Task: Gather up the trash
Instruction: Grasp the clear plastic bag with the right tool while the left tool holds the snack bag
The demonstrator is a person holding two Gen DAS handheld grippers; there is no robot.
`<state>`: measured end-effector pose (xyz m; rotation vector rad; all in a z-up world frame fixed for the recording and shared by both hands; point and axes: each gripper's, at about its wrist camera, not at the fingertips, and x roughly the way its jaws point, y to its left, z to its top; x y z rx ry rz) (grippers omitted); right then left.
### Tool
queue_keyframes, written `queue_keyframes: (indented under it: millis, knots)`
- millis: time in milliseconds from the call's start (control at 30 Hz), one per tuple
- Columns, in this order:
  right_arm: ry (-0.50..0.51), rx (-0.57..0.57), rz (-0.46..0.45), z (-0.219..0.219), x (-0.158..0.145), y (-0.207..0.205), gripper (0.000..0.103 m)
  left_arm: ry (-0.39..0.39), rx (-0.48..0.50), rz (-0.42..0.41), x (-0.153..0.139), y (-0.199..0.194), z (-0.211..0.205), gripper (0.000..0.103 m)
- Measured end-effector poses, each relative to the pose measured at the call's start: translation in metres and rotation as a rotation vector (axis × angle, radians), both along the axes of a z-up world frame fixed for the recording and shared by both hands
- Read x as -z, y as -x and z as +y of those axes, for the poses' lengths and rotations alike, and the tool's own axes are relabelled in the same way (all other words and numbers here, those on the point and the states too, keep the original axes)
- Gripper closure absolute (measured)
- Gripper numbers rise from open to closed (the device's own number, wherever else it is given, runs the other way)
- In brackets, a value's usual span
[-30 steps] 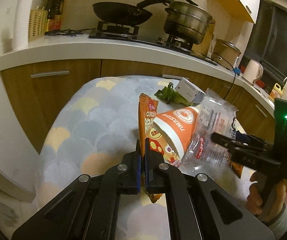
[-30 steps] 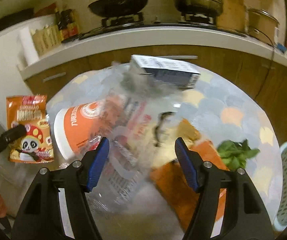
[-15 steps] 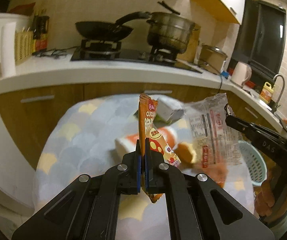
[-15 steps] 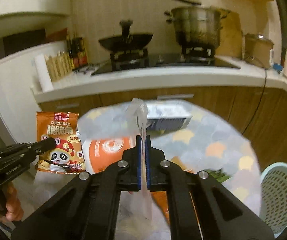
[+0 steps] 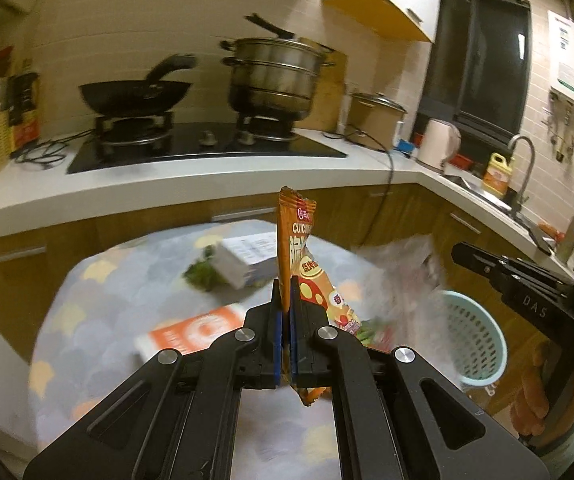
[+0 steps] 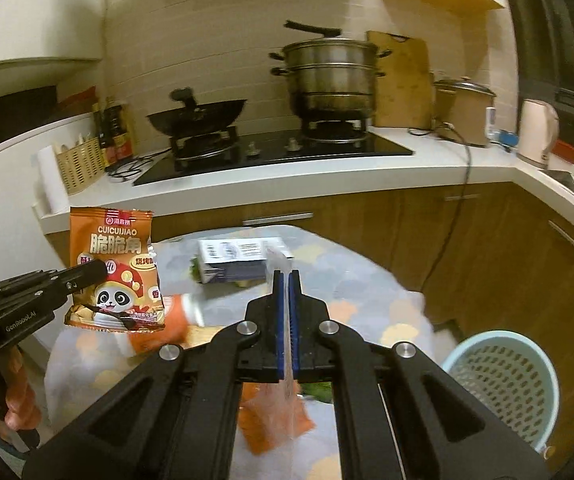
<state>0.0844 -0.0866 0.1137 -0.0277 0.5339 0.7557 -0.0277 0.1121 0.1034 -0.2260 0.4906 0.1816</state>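
Note:
My left gripper is shut on an orange snack packet and holds it upright above the round table; the same packet shows its panda print in the right wrist view. My right gripper is shut on a clear plastic bag, which hangs edge-on between the blue pads. From the left wrist view that bag appears blurred at the right gripper's tip. A light blue basket stands low to the right of the table.
On the patterned tablecloth lie an orange and white cup, a white carton and green leaf scraps. Behind runs a white counter with a stove, wok and steamer pot. A hand grips the left tool.
The right gripper shut on the clear bag and lifted it off the table. Both grippers rose with their loads and swung right, bringing the blue basket into view.

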Motion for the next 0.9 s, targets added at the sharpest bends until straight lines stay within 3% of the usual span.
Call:
queue_keyframes:
  millis: [167, 300, 333, 367, 433, 600, 800, 900]
  knots:
    - [0.01, -0.01, 0.051, -0.017, 0.011, -0.015, 0.102, -0.008, 0.054, 0.015, 0.006, -0.022, -0.024, 0.102]
    - [-0.019, -0.062, 0.185, -0.024, 0.041, -0.027, 0.098, 0.005, 0.053, 0.042, 0.018, -0.027, -0.028, 0.102]
    - [-0.024, -0.072, 0.226, -0.025, 0.051, -0.029, 0.083, 0.007, 0.047, 0.044, 0.019, -0.026, -0.026, 0.102]
    - [-0.022, -0.064, 0.253, -0.025, 0.062, -0.028, 0.046, 0.011, 0.04, 0.046, 0.02, -0.024, -0.022, 0.102]
    - [-0.025, -0.036, 0.265, -0.026, 0.077, -0.02, 0.011, 0.017, 0.029, 0.046, 0.021, -0.021, -0.016, 0.102]
    - [0.054, -0.04, 0.414, -0.016, 0.12, -0.009, 0.01, 0.016, 0.02, 0.056, 0.024, -0.016, -0.007, 0.102]
    - [0.121, -0.011, 0.531, -0.003, 0.158, -0.002, 0.009, 0.039, 0.013, 0.075, 0.035, -0.014, 0.0, 0.102]
    - [0.158, 0.017, 0.514, 0.003, 0.16, 0.002, 0.009, 0.049, 0.007, 0.08, 0.039, -0.011, 0.004, 0.102]
